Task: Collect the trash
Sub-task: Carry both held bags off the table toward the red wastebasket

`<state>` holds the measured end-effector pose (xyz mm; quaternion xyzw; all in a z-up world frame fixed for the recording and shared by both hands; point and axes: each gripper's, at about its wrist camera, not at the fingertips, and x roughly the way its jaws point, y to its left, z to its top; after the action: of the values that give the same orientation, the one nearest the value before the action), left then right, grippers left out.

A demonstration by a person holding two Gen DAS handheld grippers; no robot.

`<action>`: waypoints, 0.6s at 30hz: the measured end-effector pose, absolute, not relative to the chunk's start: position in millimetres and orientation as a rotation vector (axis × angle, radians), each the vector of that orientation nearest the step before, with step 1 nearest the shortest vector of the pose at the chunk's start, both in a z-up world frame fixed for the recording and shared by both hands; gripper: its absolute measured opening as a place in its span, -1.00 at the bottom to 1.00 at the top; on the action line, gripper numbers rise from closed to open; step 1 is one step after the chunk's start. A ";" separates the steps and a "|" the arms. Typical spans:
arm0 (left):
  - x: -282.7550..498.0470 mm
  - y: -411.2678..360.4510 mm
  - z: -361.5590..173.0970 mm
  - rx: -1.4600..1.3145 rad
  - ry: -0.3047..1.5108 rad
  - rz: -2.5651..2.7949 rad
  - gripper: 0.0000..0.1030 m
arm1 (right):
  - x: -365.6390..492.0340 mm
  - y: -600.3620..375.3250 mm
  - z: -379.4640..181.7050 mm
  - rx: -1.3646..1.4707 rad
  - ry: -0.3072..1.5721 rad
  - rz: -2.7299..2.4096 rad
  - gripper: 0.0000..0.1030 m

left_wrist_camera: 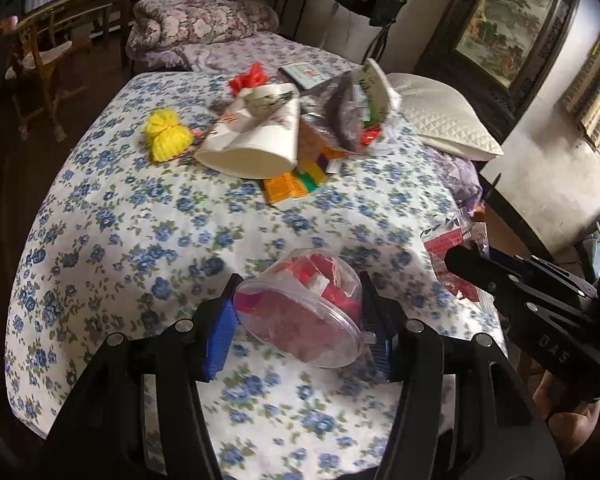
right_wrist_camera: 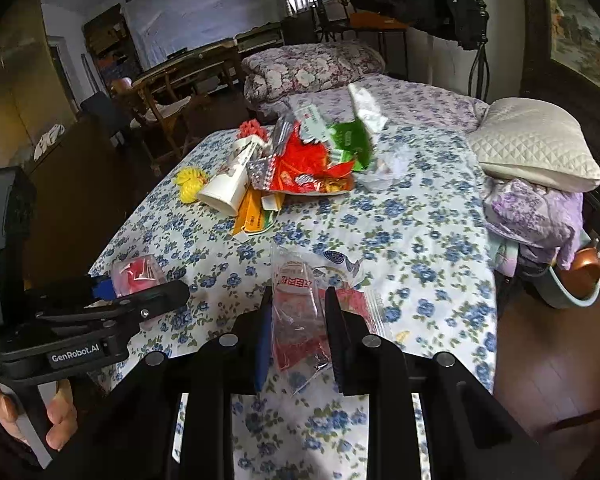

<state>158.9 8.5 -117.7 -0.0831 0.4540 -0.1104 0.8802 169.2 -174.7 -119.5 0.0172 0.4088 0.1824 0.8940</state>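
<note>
A: What trash is there?

B: A clear plastic tub [left_wrist_camera: 300, 308] with red scraps inside, tilted on its side above the flowered bedspread [left_wrist_camera: 140, 240]. Beside it, a crinkled clear wrapper with red print [right_wrist_camera: 300, 320], hanging upright at the bed's near edge.

A: And further back?

B: A heap mid-bed. A white paper cup [left_wrist_camera: 252, 136] lies on its side, mouth toward the near-left. Flattened orange and green cartons [left_wrist_camera: 296, 184] stick out from under it. A yellow yarn-like bundle [left_wrist_camera: 166, 134] sits just left of the cup, and a red one [left_wrist_camera: 248, 76] behind it. To the right, red, green and silver wrappers [right_wrist_camera: 319, 160] are piled together.
</note>
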 end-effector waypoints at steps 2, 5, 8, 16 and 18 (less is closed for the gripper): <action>154.0 -3.7 -112.7 -0.158 0.944 -0.253 0.09 | 161.2 -187.4 -114.0 0.051 0.833 0.362 -0.52; 144.2 -30.3 -105.4 -0.118 0.940 -0.299 0.09 | 145.5 -214.0 -106.4 0.076 0.816 0.333 -0.52; 134.7 -62.9 -100.9 -0.087 0.946 -0.357 0.09 | 124.9 -247.1 -102.9 0.088 0.810 0.288 -0.52; 107.2 -178.4 -99.9 0.056 0.965 -0.525 0.09 | 59.9 -342.3 -112.6 0.111 0.825 0.123 -0.52; 100.8 -207.3 -104.0 0.088 0.972 -0.561 0.09 | 46.6 -362.2 -119.0 0.130 0.826 0.086 -0.52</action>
<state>100.8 -207.3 -104.0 0.0419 0.4606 -0.2659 0.8458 46.6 -362.2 -119.0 0.0632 0.4007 0.0415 0.9131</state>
